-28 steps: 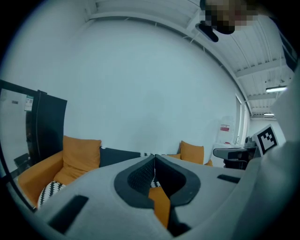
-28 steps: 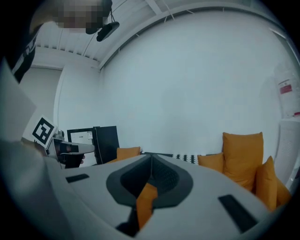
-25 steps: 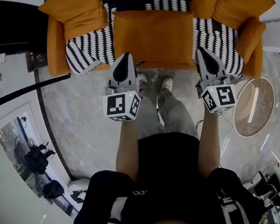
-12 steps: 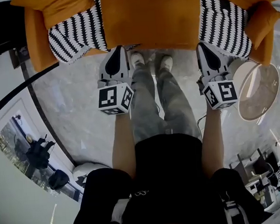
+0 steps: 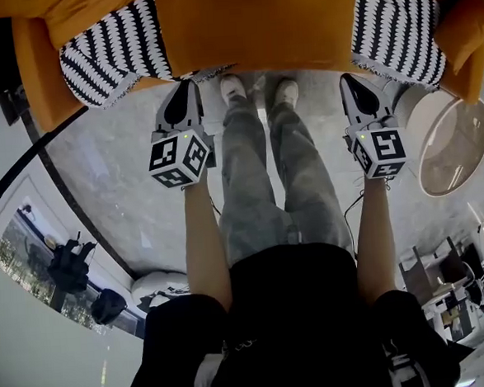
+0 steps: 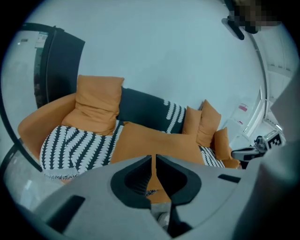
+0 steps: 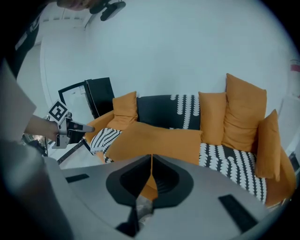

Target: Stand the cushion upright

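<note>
While both arms drop from a second ago, left gripper (image 5: 185,87) and right gripper (image 5: 348,82) now hang over floor (image 5: 117,181) either side of the person's legs (image 5: 295,185), short of the sofa (image 5: 34,75) front. Both jaws closed, nothing in them. Beyond, cushion (image 5: 255,22) lies flat mid-seat between striped throws (image 5: 108,53), untouched. Reads as lining up low on its front edge. Jaws must open first. Task not started.
</note>
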### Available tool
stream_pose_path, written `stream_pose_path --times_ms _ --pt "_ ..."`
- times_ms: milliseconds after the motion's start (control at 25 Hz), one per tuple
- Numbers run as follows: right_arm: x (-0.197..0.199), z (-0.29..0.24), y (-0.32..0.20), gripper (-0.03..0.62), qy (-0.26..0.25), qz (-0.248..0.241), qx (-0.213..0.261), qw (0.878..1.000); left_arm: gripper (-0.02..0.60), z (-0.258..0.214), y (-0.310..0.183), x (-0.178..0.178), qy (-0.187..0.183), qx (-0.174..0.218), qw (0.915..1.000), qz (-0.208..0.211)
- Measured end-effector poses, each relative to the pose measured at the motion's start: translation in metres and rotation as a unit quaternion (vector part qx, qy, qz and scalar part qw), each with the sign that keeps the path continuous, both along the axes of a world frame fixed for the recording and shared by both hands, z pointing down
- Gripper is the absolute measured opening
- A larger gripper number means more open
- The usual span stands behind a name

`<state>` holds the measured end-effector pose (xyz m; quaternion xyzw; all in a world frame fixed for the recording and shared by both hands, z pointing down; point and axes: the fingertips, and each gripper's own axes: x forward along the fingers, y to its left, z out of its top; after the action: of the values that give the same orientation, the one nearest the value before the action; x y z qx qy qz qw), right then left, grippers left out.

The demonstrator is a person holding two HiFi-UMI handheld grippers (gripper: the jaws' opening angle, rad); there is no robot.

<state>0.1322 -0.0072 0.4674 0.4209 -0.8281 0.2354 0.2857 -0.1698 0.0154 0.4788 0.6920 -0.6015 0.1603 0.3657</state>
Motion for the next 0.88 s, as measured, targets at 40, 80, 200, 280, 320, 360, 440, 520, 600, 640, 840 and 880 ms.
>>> stream_pose_path --times_ms 40,80,200,280,320,360,440,520,600,640,840,880 --pt "0.004 0.007 0.002 0.012 0.003 0.000 -0.006 1.000 0.011 0.010 0.005 -0.002 -0.005 -0.013 0.9999 0.004" --pt "0.008 0.015 0.004 0.012 0.011 -0.006 -0.009 1.000 0.012 0.021 0.011 -0.003 -0.012 -0.026 0.9995 0.013" --pt "0.011 0.040 0.005 0.012 0.053 -0.053 -0.012 0.997 0.012 0.054 0.025 -0.006 -0.033 -0.063 0.9965 0.045" --pt "0.014 0.059 0.008 0.012 0.066 -0.069 -0.017 0.995 0.020 0.076 0.032 -0.012 -0.042 -0.082 0.9946 0.048" --pt "0.018 0.070 0.008 0.012 0.070 -0.068 -0.022 0.995 0.046 0.086 0.033 -0.015 -0.046 -0.090 0.9938 0.046" --pt "0.023 0.080 0.008 0.012 0.074 -0.065 -0.027 0.995 0.075 0.096 0.034 -0.018 -0.052 -0.098 0.9927 0.047" --pt "0.031 0.102 0.007 0.012 0.087 -0.056 -0.038 0.994 0.112 0.119 0.033 -0.024 -0.066 -0.113 0.9896 0.060" --pt "0.038 0.123 0.008 0.012 0.097 -0.046 -0.051 0.993 0.133 0.140 0.033 -0.031 -0.081 -0.130 0.9851 0.079" --pt "0.051 0.141 0.009 0.012 0.110 -0.038 -0.067 0.991 0.146 0.157 0.033 -0.039 -0.096 -0.143 0.9803 0.096" --pt "0.059 0.150 0.011 0.014 0.119 -0.036 -0.076 0.989 0.152 0.163 0.033 -0.042 -0.104 -0.149 0.9778 0.105" --pt "0.091 0.192 0.010 0.113 0.161 -0.026 -0.112 0.980 0.179 0.189 0.030 -0.062 -0.126 -0.178 0.9677 0.127" --pt "0.095 0.202 0.010 0.161 0.166 -0.027 -0.122 0.978 0.181 0.194 0.029 -0.064 -0.130 -0.183 0.9655 0.132"
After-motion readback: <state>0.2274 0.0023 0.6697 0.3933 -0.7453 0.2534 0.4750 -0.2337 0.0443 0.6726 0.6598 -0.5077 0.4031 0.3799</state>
